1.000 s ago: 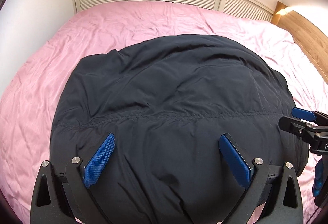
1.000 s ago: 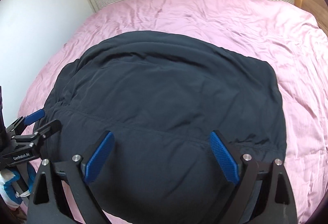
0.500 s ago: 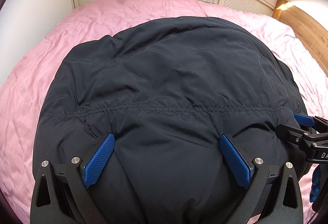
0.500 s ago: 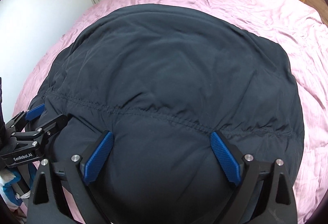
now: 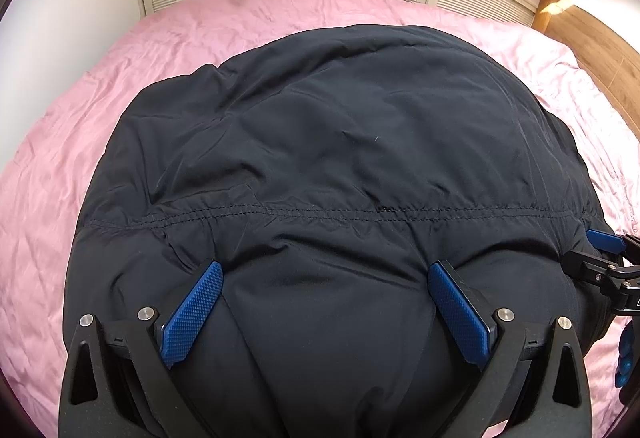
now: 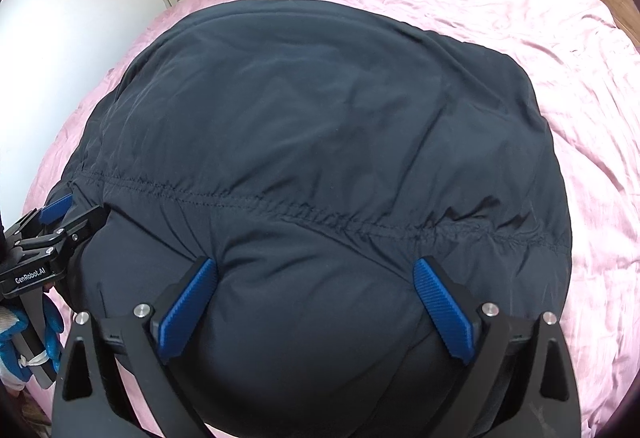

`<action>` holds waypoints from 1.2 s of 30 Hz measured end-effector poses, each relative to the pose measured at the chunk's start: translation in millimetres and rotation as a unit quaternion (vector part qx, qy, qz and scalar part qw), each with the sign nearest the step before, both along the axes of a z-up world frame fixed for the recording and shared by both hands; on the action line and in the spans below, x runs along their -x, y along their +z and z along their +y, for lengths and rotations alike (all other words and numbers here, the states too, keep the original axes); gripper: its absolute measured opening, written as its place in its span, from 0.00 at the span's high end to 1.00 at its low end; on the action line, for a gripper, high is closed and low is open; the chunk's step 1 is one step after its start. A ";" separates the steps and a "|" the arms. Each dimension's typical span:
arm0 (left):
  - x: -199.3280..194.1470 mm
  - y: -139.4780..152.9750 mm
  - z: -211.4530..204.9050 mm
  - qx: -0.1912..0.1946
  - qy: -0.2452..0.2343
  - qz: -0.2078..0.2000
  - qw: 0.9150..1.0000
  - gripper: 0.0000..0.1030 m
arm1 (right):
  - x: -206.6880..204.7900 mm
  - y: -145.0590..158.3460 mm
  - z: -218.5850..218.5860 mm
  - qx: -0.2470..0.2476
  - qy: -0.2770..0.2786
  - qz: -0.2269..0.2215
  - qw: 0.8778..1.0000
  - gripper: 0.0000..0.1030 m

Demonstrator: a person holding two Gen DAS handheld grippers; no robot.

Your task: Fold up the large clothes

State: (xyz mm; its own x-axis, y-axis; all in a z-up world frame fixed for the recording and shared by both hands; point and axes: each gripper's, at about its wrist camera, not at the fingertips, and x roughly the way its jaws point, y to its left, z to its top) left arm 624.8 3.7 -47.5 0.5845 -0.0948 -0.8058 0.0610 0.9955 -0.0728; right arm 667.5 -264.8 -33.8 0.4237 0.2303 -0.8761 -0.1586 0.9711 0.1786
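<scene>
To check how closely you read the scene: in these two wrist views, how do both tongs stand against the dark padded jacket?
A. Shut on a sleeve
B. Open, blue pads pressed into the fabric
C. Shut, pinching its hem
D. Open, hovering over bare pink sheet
B: the left tongs and right tongs are spread wide, their pads sunk into the navy padded jacket bulging between them.

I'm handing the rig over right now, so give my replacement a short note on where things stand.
Left gripper: jaws wide open, pressed down over the dark jacket, gripping nothing.
Right gripper: the same, open over the jacket's near bulge.
The jacket lies puffy on the pink bed sheet, seam running across, both grippers side by side at its near edge.
Done: it looks bundled into a compact shape.
Left: probably flatten it, or grip the near edge for another fold.
</scene>
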 end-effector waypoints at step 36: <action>-40.0 -73.4 230.2 0.320 0.065 0.109 0.939 0.02 | -36.7 -88.5 -183.6 -0.275 -0.122 0.103 0.948 0.00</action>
State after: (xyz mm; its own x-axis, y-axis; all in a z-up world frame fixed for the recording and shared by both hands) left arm 664.8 233.9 -120.9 0.4520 -0.5403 -0.7098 -0.1434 0.7413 -0.6556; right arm 704.2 -448.4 -122.2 0.3552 0.5931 -0.7225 0.1519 0.7260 0.6707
